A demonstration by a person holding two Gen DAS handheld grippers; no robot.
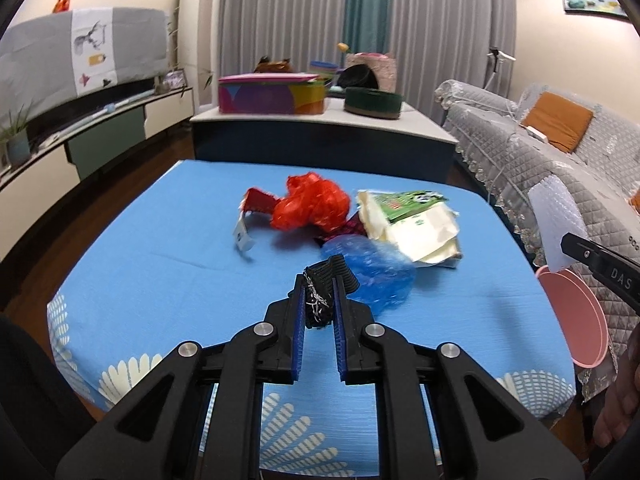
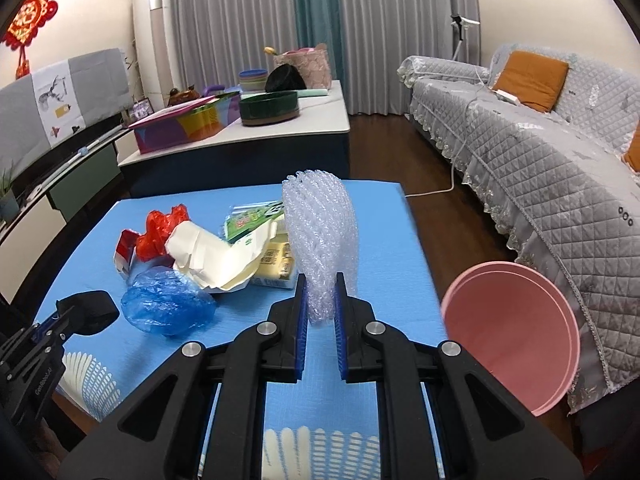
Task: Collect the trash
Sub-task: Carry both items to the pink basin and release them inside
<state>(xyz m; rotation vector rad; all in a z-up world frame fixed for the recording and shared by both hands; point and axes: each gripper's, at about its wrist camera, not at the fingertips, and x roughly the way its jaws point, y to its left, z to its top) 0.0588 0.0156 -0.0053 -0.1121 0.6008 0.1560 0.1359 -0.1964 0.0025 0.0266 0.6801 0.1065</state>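
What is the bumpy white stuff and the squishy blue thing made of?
The bubble wrap looks like clear, soft plastic: rows of little air bubbles show. The blue bag seems to be thin, shiny plastic film, crinkled and see-through.

Right gripper (image 2: 320, 300): jaws closed on a piece of clear bubble wrap (image 2: 322, 232), which is held upright above the table (image 2: 380, 248). Table covered by a blue cloth with a white flower pattern. Trash piled left of the wrap: blue plastic bag (image 2: 168, 306), cream paper wrapper (image 2: 212, 258), green-printed package (image 2: 252, 218), yellow packet (image 2: 276, 266), red plastic bag (image 2: 160, 230). Left gripper (image 2: 86, 312), seen at the lower left edge, is closed on a black object. Pink bin (image 2: 516, 332) is placed at the table's right side, tilted open towards the camera, beside a grey quilted sofa (image 2: 540, 168).
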